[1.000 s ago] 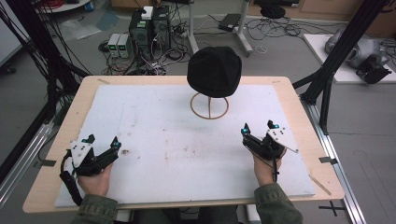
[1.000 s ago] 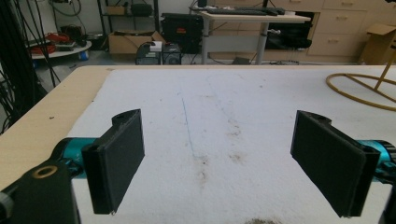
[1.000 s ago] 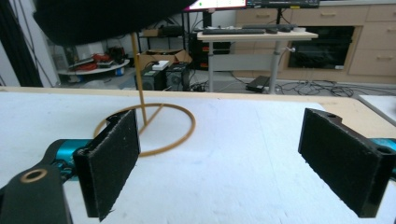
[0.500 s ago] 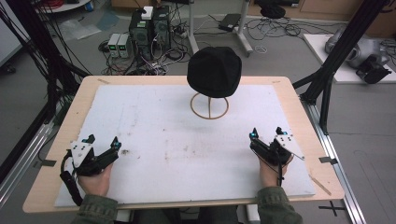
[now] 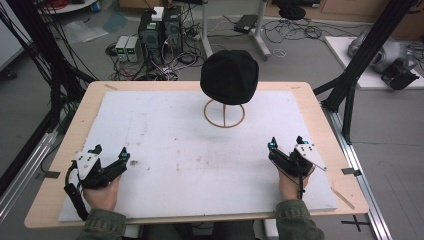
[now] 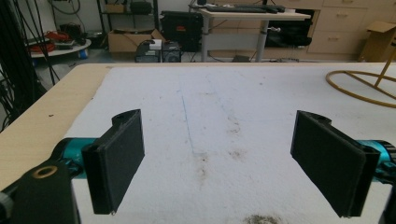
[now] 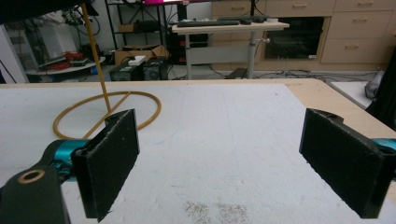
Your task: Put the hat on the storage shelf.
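A black hat [image 5: 229, 76] sits on a gold wire stand [image 5: 224, 113] at the far middle of the white mat [image 5: 190, 150]. The stand's ring base [image 6: 362, 86] lies far right in the left gripper view, and its ring and upright rod [image 7: 105, 109] are at the left in the right gripper view. My left gripper [image 5: 109, 152] rests near the mat's front left, jaws wide apart and empty. My right gripper [image 5: 285, 142] rests at the front right, also open with nothing between its pads [image 7: 109, 158].
The mat covers a wooden table [image 5: 60, 150] and carries faint brown stains [image 6: 201, 161]. Black frame posts [image 5: 360, 60] stand at the table's sides. Computers and cables [image 5: 160, 30] lie on the floor behind it.
My right gripper has drawn back toward the front edge of the table and slightly right. The left gripper has stayed where it was.
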`<state>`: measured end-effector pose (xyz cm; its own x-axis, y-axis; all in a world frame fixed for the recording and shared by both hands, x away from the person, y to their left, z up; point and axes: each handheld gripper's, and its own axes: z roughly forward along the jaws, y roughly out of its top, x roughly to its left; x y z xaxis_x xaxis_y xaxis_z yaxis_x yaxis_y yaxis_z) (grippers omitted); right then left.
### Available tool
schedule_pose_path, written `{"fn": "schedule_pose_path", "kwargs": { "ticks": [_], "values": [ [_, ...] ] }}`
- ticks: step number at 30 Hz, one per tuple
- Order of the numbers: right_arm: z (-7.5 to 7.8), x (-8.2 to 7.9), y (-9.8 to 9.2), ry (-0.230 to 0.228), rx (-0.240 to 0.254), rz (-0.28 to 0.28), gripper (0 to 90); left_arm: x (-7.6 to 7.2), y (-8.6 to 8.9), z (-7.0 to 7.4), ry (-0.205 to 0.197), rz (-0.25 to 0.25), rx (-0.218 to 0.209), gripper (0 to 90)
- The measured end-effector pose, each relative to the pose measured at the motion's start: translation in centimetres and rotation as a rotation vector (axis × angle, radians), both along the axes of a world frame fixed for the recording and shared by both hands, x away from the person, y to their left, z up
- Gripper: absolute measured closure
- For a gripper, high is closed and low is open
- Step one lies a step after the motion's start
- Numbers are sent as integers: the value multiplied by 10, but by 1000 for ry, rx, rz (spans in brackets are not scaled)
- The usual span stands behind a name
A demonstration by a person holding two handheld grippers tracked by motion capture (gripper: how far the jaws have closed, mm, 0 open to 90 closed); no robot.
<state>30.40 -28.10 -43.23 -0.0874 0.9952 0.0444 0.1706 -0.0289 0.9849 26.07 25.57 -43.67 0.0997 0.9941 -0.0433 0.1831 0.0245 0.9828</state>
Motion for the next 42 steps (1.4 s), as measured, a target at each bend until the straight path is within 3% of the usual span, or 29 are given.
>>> {"fn": "schedule_pose_path", "kwargs": {
  "ticks": [18, 35, 42],
  "values": [
    [-1, 0, 0, 12, -3, 17, 111, 1, 0, -1, 9, 0, -7, 178],
    [-5, -5, -7, 25, 54, 7, 112, 0, -1, -1, 20, -13, -5, 179],
    [-7, -6, -6, 22, 40, 25, 112, -1, -1, -3, 21, -15, -10, 179]
  ]
}}
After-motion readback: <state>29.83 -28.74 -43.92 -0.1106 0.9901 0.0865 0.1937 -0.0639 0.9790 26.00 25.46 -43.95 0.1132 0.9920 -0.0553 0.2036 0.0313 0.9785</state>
